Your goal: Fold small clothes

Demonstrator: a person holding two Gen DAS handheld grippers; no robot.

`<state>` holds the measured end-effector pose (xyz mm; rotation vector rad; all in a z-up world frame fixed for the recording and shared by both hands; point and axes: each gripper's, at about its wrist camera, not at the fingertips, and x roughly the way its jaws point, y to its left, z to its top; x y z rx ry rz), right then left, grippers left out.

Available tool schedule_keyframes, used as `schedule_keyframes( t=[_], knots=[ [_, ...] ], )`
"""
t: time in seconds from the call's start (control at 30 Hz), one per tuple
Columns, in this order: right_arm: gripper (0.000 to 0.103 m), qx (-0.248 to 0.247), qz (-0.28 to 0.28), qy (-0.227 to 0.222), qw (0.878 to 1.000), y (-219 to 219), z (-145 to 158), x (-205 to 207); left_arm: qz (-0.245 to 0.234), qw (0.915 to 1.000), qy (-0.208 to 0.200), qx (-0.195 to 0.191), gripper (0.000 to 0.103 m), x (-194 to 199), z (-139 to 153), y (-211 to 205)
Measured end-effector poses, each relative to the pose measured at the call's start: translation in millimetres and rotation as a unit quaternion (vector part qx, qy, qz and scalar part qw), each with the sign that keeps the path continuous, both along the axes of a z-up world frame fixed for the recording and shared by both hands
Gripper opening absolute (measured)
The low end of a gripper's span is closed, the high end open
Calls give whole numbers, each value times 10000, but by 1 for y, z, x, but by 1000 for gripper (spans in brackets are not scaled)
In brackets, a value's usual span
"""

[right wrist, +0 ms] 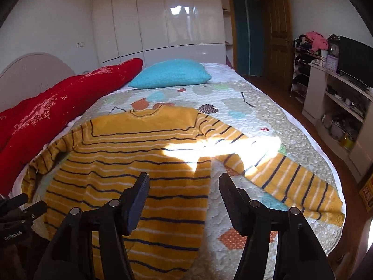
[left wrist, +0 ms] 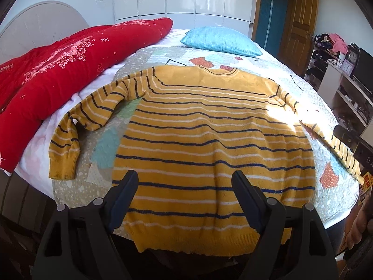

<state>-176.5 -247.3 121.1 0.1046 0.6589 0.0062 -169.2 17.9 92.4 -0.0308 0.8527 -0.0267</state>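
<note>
A yellow sweater [left wrist: 209,126] with dark blue and white stripes lies spread flat on the bed, hem towards me, neck at the far end. Its left sleeve [left wrist: 81,126] is bent down beside the body; its right sleeve [right wrist: 286,182] stretches out to the right. My left gripper [left wrist: 185,182] hovers open over the hem area, nothing between its fingers. My right gripper [right wrist: 184,186] is open above the sweater's [right wrist: 130,177] right edge, also with nothing in it. The left gripper's body [right wrist: 16,212] shows at the lower left of the right wrist view.
A patterned quilt [right wrist: 268,121] covers the bed. A red blanket [left wrist: 58,74] lies along the left side and a blue pillow [left wrist: 221,40] at the far end. Shelves with a television [right wrist: 354,60] stand at the right, beyond a strip of wooden floor.
</note>
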Motion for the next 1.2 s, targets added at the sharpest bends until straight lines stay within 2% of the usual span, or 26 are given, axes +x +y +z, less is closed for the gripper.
schedule_keyframes(
  t=[0.23,0.33,0.57,0.8,1.2],
  knots=[
    [69,42,-14,581,9983,20,-36,-6,-38,9990,299,-330,81,-5,-16,-11],
    [69,-30,65,778,9969,24,-49,-8,-148,9987,356,-335,81,-9,-21,-20],
    [73,-28,-67,869,9962,19,-57,-6,-261,9984,409,-275,81,-9,-24,-27],
    [73,3,-101,1085,9940,17,-71,-2,-303,9978,530,-275,82,-7,-30,-29],
    [74,122,-270,1210,9922,6,-83,-1,-496,9961,709,-173,83,-7,-37,-37]
  ],
)
